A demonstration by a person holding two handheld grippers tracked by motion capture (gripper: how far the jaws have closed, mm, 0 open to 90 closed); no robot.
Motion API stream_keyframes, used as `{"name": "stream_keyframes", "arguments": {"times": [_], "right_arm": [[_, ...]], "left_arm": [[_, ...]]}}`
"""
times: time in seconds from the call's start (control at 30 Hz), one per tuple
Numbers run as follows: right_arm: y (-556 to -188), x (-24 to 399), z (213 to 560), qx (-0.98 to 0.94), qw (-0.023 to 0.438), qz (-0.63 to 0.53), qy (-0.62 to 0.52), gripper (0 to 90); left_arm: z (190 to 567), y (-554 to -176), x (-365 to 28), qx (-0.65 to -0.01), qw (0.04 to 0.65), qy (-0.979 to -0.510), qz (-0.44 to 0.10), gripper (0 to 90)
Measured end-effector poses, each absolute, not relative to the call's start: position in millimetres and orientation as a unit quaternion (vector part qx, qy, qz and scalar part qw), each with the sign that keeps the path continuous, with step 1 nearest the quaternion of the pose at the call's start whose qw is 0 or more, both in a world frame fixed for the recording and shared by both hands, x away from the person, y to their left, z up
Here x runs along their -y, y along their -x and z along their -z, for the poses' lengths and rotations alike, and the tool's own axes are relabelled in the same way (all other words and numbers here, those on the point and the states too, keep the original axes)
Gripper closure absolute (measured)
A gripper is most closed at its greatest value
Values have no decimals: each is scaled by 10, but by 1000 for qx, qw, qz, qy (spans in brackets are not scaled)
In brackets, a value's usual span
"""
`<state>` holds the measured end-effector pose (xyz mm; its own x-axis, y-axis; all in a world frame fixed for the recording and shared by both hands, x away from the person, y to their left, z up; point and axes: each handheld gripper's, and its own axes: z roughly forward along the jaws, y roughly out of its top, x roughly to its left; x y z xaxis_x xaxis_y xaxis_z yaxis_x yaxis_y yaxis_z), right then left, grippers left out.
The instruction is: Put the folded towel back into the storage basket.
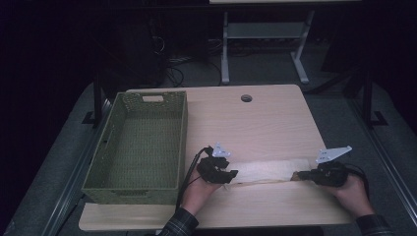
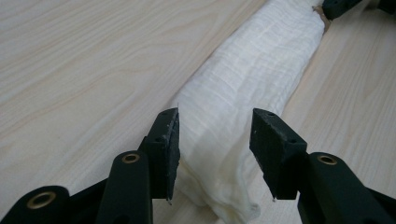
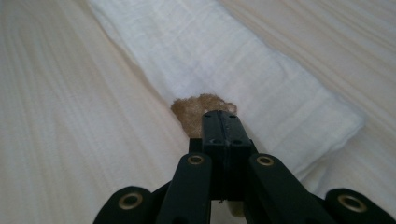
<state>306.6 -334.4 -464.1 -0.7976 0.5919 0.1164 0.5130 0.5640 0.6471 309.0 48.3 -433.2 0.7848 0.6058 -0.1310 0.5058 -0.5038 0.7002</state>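
Observation:
A long folded white cloth [image 1: 265, 170] lies across the near part of the wooden table [image 1: 260, 123]. My left gripper [image 1: 233, 174] is at its left end. In the left gripper view the left gripper [image 2: 215, 121] is open, its jaws standing either side of the cloth [image 2: 252, 70] without pressing it. My right gripper [image 1: 296, 174] is at the cloth's right end. In the right gripper view the right gripper [image 3: 219, 116] is shut on a small brown fuzzy piece [image 3: 201, 108] at the edge of the cloth [image 3: 210, 56]. The right gripper's jaw [image 2: 341, 5] also shows far off in the left gripper view.
A green perforated basket [image 1: 110, 125] with nothing in it stands on the table's left side, close to my left hand. A round cable hole [image 1: 246, 98] sits near the table's far edge. Behind the table stands a white desk frame [image 1: 265, 29] in a dark room.

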Motion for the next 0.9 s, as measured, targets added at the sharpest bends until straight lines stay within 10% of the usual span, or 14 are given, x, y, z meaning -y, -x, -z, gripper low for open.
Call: {"name": "stream_keyframes", "arguments": {"times": [0.9], "right_arm": [[-4008, 3066, 4664, -876, 73, -354, -319, 899]], "left_arm": [[4321, -3343, -416, -320, 385, -863, -73, 451]]}}
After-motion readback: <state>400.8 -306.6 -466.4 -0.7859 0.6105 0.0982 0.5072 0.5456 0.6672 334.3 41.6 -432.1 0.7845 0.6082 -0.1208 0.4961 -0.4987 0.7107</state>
